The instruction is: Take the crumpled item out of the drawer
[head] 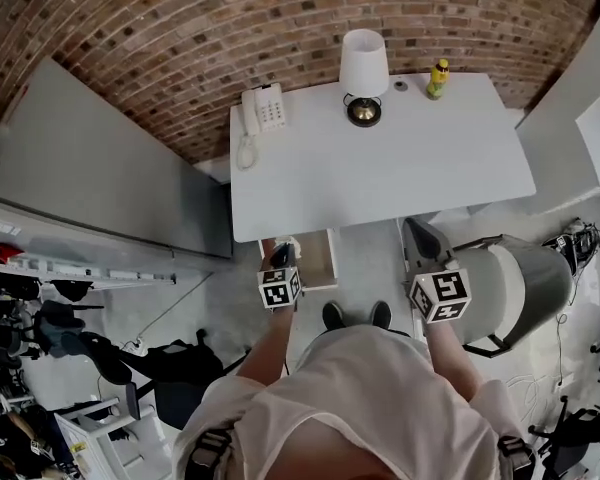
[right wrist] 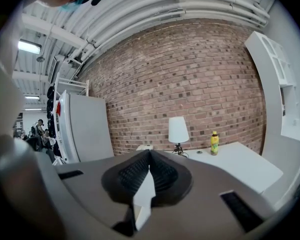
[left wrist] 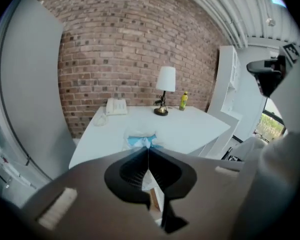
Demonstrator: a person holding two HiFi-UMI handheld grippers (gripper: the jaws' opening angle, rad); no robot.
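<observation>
Jaws of left gripper (left wrist: 148,149) seemingly pinch crumpled item (left wrist: 140,140); right gripper (right wrist: 151,152) closed.

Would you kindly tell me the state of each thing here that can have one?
left gripper: shut on the crumpled item.
right gripper: shut, nothing between its jaws.
drawer: pulled open below the white desk.
lamp: upright; lit or not, cannot tell.
yellow bottle: upright, capped.
telephone: handset appears off the base, lying on the desk.
</observation>
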